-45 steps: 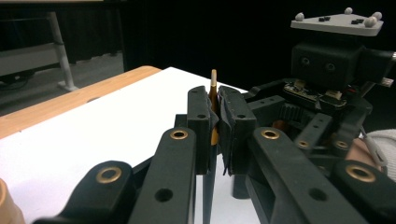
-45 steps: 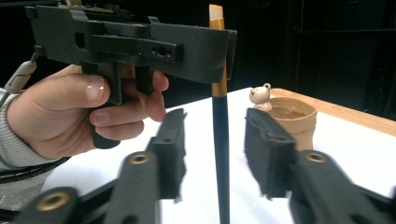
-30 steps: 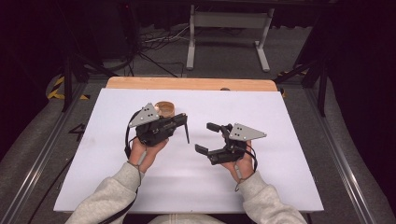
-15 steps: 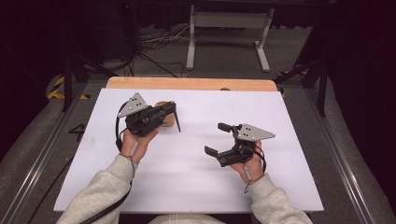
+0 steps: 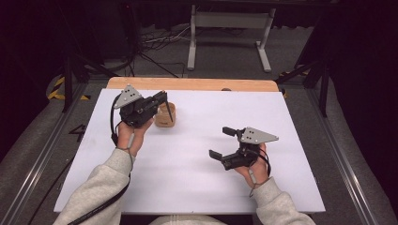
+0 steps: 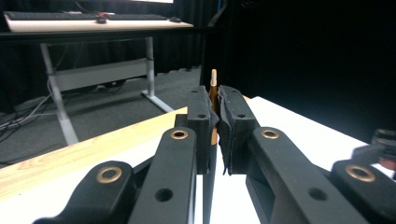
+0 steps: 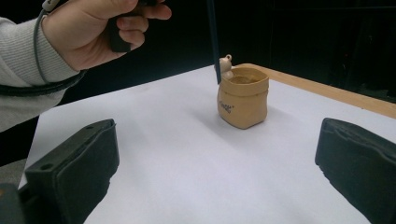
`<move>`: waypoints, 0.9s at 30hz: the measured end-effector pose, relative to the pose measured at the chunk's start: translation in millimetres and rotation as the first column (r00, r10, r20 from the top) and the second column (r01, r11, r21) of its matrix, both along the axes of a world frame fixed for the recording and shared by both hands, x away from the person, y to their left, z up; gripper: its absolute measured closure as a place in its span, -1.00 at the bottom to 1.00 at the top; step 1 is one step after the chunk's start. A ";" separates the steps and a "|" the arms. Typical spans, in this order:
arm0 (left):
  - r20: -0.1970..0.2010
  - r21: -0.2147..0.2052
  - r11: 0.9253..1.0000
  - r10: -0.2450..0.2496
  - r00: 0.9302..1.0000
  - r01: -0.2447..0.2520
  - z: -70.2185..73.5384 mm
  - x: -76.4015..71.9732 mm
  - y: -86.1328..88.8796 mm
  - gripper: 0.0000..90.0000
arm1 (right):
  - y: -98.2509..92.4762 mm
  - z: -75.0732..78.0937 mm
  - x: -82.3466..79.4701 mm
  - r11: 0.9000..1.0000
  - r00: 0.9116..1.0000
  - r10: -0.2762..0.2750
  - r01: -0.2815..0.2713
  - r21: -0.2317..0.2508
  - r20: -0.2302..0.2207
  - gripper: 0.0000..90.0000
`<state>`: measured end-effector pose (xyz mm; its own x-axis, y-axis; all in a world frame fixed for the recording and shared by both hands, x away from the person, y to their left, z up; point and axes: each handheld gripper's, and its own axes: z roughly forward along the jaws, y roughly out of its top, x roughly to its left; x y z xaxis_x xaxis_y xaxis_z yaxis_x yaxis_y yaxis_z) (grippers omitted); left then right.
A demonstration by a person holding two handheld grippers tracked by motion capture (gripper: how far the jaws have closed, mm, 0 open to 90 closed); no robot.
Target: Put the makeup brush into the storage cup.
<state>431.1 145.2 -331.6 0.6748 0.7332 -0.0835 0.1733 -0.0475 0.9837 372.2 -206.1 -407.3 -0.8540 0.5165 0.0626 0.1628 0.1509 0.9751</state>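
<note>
High view: left gripper [image 5: 162, 105] clamped on thin dark pencil [image 5: 165, 107], tip above tan sack-shaped ceramic pot [image 5: 165, 116]; right gripper [image 5: 223, 142], at four o'clock, jaws wide apart, empty.

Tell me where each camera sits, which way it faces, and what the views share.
High view: above the person's side, looking forward and down on the table; forearms, hands, left gripper and right gripper show.
Left gripper view: on the left gripper, looking along jaws shut on a pencil, toward a desk.
Right gripper view: on the right gripper, looking between open jaws at the pot; the left hand shows.
Shared: pot and pencil in high and right gripper views.
</note>
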 end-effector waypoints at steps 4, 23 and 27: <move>-0.007 -0.010 1.000 0.027 1.000 -0.027 1.2 3.8 3.2 0.86 | 0.0 -1.4 -0.3 1.000 1.000 0.009 -0.009 -0.015 -0.006 -1.00; -0.029 -0.033 0.989 0.142 0.989 -0.143 0.2 27.6 14.3 0.86 | -15.8 -3.2 -1.7 1.000 1.000 -0.025 0.025 -0.003 -0.004 -1.00; -0.031 -0.043 0.987 0.154 0.988 -0.155 0.6 31.3 14.5 0.85 | -17.0 -3.1 -1.6 1.000 1.000 -0.022 0.022 0.004 -0.001 -1.00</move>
<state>462.5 159.7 -331.0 0.5505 0.8237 -0.1355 0.2017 0.0263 0.9791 370.6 -223.2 -410.4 -0.8426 0.5346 0.0652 0.1668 0.1439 0.9754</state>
